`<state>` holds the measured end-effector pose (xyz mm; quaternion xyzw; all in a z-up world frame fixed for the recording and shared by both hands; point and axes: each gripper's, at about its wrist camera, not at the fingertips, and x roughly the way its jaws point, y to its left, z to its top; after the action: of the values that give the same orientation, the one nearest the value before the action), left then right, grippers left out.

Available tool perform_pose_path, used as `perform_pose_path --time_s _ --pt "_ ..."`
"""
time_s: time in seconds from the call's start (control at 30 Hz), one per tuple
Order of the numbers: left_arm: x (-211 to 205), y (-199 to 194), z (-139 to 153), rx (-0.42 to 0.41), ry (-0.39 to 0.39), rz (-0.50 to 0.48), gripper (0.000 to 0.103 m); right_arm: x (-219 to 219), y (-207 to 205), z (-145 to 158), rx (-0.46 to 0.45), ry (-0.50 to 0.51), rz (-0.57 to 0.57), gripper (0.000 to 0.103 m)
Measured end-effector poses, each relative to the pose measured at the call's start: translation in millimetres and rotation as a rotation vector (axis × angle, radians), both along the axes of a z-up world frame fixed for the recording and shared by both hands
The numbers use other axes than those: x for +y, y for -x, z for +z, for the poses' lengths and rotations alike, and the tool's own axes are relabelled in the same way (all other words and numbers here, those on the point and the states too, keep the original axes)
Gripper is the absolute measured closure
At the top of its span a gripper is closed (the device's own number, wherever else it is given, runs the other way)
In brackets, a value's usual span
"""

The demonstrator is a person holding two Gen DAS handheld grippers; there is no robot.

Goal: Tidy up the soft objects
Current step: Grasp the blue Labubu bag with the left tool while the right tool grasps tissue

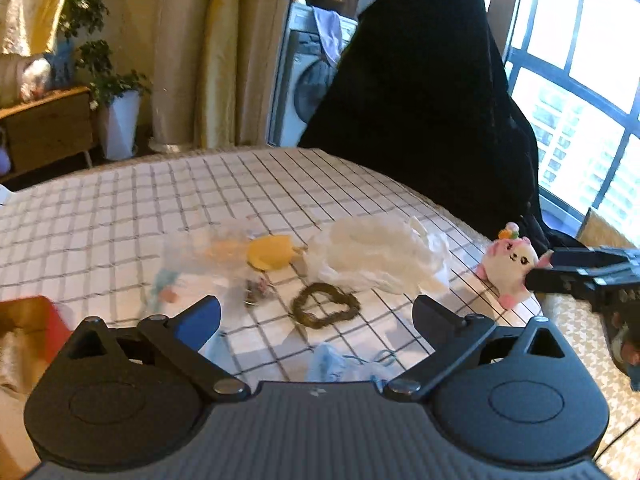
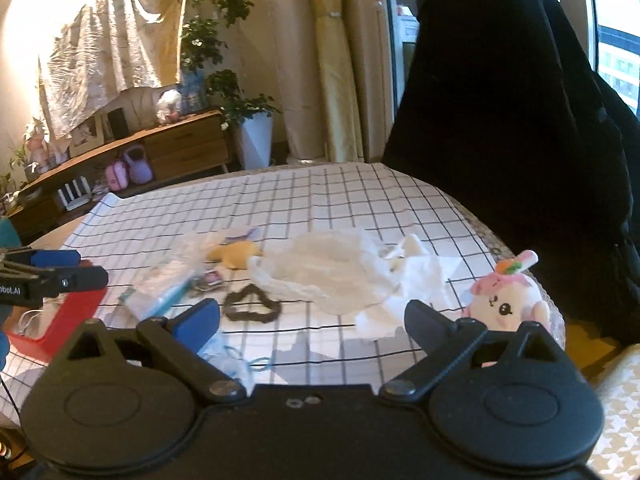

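Observation:
On the checked tablecloth (image 1: 120, 208) lie a dark scrunchie (image 1: 324, 306) (image 2: 250, 304), a crumpled white cloth (image 1: 380, 256) (image 2: 344, 272), a yellow soft piece (image 1: 270, 252) (image 2: 236, 256) and a clear bag of small items (image 1: 192, 264) (image 2: 168, 280). A white-and-pink plush toy (image 1: 510, 268) (image 2: 508, 300) sits at the table's right edge. My left gripper (image 1: 316, 316) (image 2: 86, 266) hovers open just before the scrunchie. My right gripper (image 2: 312, 316) (image 1: 540, 268) is open, its right finger close beside the plush. A light blue soft item (image 1: 340, 364) (image 2: 224, 356) lies under both grippers' near side.
A red box (image 1: 36, 320) (image 2: 68, 312) stands at the table's left front. A person in black clothing (image 1: 420, 100) (image 2: 500, 120) stands at the far right side. Behind are a wooden sideboard (image 2: 180, 148), a potted plant (image 2: 256, 136) and curtains.

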<state>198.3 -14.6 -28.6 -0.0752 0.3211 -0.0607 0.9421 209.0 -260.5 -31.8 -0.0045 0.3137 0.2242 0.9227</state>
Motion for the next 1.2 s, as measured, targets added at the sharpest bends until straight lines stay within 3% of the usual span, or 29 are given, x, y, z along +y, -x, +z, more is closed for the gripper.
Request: perform_pose_path --time_s 0.13,0.43,0.6,0.83,1.0,1.2 --pt "-21 -8 -18 0.01 -0.043 -0.043 0.0 -2 -25 -10 0.012 0.011 -0.003 0.004" --pt "-57 -10 -58 0.065 -0.153 -0.11 0.0 29 -83 -37 0.034 0.039 0.136 0.005" --pt "-61 -13 -79 0.116 -0.158 -0.113 0.0 55 -109 -54 0.035 0.067 0.198 0.005" --pt "-69 -18 -103 0.146 -0.191 -0.119 0.0 87 -135 -80 0.04 0.14 0.202 0.005" --pt "-67 -21 -114 0.15 -0.191 -0.117 0.0 95 -152 -98 0.066 0.144 0.143 0.013" --pt "-67 -21 -119 0.134 -0.196 -0.13 0.0 91 -162 -111 0.125 0.139 0.102 0.035"
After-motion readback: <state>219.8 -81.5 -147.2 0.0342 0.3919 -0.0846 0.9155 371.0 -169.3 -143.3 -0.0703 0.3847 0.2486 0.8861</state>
